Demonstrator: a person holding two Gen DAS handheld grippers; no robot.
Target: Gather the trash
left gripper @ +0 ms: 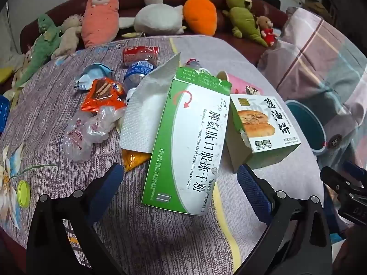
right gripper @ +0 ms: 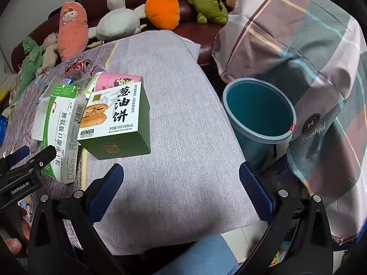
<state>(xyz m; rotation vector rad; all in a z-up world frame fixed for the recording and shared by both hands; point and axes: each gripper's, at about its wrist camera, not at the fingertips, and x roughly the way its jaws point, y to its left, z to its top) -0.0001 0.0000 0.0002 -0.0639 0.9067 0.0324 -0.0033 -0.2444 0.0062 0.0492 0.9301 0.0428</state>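
sofa (left gripper: pixel 231 43): far, dark red | plush toys on it: pink rabbit (left gripper: pixel 99 15), white duck (left gripper: pixel 158 15), carrot (left gripper: pixel 200 15), green dinosaur (left gripper: pixel 244 20) | plaid cloth (right gripper: pixel 298 52): right | tablecloth (right gripper: pixel 174 119): near, purple-grey

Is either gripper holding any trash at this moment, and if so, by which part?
Nothing is held. The left gripper and the right gripper both have jaws wide apart, empty, above the table.
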